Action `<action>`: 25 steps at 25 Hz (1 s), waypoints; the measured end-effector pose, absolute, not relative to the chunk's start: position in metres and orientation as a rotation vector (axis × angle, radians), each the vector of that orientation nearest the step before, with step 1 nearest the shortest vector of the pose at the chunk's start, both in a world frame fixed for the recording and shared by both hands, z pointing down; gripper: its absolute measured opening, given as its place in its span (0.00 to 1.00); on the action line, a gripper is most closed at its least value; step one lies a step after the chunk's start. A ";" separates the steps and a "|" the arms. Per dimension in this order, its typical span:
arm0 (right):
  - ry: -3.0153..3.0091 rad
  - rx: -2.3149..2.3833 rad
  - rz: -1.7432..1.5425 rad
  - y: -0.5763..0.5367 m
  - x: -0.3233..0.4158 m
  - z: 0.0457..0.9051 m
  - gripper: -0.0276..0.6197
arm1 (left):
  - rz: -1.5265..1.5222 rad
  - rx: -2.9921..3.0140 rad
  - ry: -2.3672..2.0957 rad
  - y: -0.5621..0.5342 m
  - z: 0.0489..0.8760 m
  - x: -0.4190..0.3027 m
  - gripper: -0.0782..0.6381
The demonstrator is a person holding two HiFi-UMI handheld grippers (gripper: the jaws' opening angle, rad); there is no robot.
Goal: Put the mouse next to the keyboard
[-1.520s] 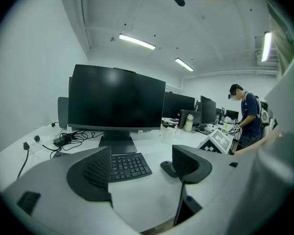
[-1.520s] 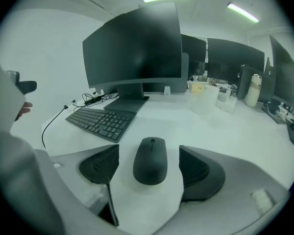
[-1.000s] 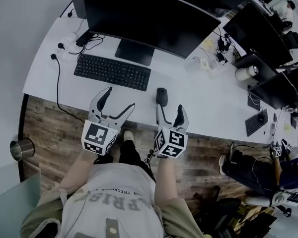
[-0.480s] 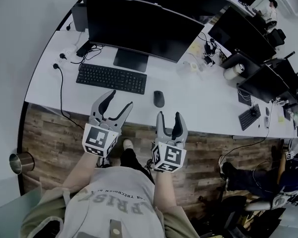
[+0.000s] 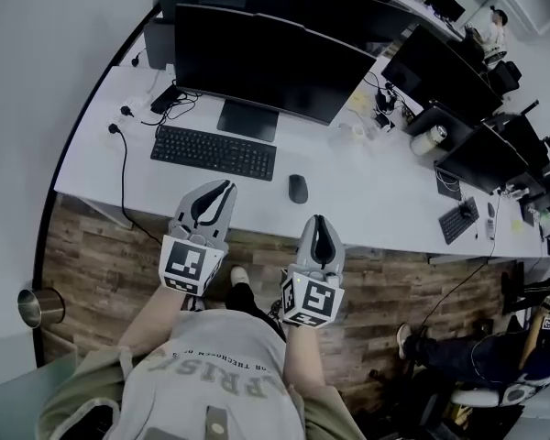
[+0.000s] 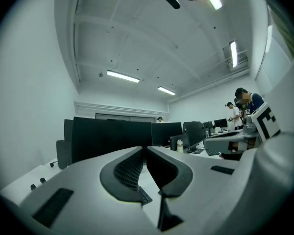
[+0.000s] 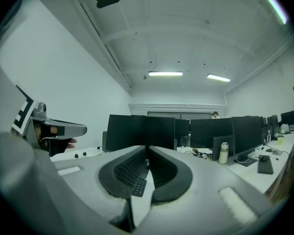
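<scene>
Bench is white. Keyboard, mouse and monitor are all black. Floor is brown wood planking with mixed light and dark streaks. Left gripper and right gripper are light grey with dark inner faces and black-and-white square markers at the rear. Fingers have black pads with a fine ribbed texture. Person's shirt is grey with dark lettering. Cup is silvery metal.

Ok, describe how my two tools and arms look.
The left tool and right tool are light grey, with curved tapering jaws lined with dark ribbed pads. Each carries a white cube with black square markers. The person wears a light grey, short-sleeved printed T-shirt. Both pairs of jaws have just been closing, on nothing.
</scene>
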State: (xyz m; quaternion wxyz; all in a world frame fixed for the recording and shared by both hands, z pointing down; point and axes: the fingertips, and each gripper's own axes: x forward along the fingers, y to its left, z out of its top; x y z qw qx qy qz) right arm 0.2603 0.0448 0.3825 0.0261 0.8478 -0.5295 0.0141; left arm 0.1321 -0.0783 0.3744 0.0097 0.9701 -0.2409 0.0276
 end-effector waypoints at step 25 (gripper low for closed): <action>-1.613 2.633 -0.076 0.045 0.243 0.361 0.04 | -0.049 3.055 -0.705 -0.070 0.360 0.124 0.12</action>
